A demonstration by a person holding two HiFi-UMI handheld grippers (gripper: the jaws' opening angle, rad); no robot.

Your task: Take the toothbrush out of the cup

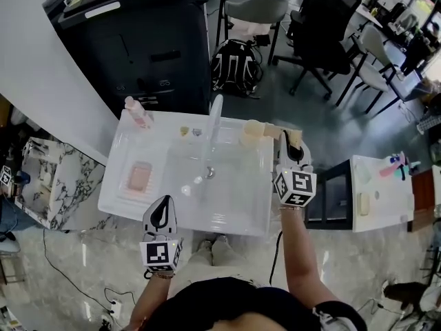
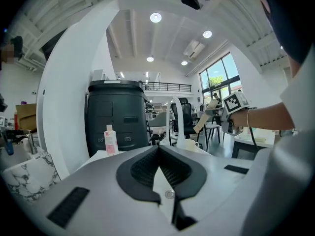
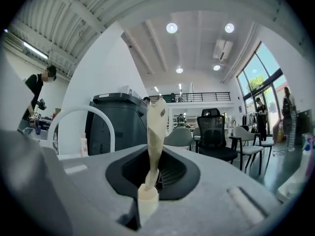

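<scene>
A cream toothbrush (image 3: 156, 130) stands upright between the pads of my right gripper (image 3: 155, 170), which is shut on its handle. In the head view that gripper (image 1: 292, 147) hovers at the sink's back right corner, with the toothbrush (image 1: 280, 133) just right of the pale cup (image 1: 253, 132) and clear of it. The cup (image 2: 192, 144) rests on the sink rim beside the faucet. The left gripper view shows the toothbrush (image 2: 201, 121) held high above the cup. My left gripper (image 1: 162, 211) sits at the sink's near left edge, shut (image 2: 159, 167) with nothing in it.
The white sink (image 1: 124, 204) has a tall white faucet (image 1: 213, 124), a pink bottle (image 1: 138, 112) at the back left and a pink soap dish (image 1: 140, 176). A black bin (image 1: 138, 40) stands behind. A white side table (image 1: 380, 193) is at the right, a marble counter (image 1: 58, 178) at the left.
</scene>
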